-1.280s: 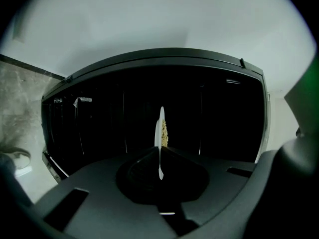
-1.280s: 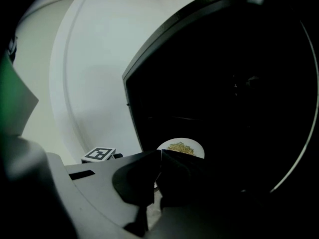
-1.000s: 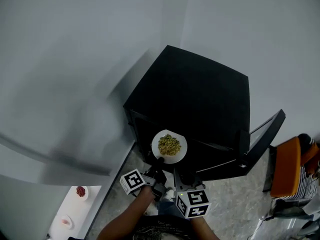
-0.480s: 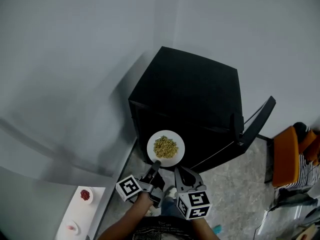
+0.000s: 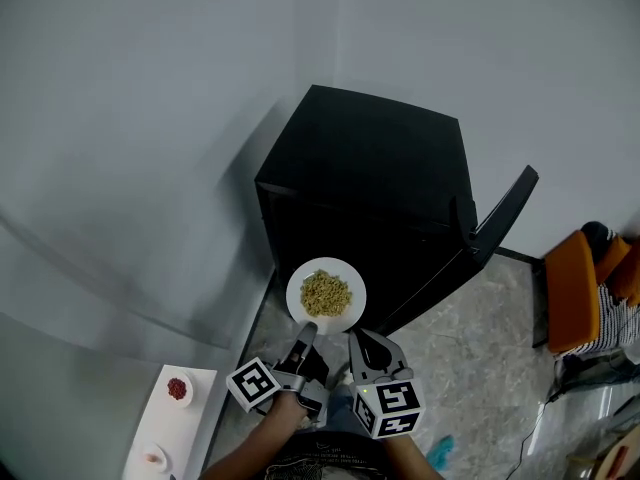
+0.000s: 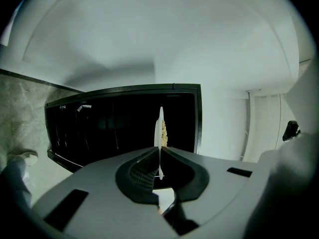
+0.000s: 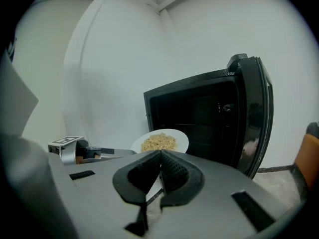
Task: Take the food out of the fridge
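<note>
I can't make out anything inside the dark fridge [image 5: 370,183], whose door [image 5: 503,211] stands open. The white plate [image 5: 346,317] carries a heap of yellowish food [image 5: 326,293] and sits out in front of the opening. My left gripper [image 6: 160,154] is clamped on the plate's near rim. My right gripper [image 7: 160,159] is closed on nothing, just beside it.

White plate [image 5: 343,318], yellowish food [image 5: 325,293], black fridge [image 5: 375,168].

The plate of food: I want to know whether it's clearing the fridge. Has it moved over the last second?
Yes. The plate, clamped by the left gripper, has come out of the fridge opening, toward the person.
</note>
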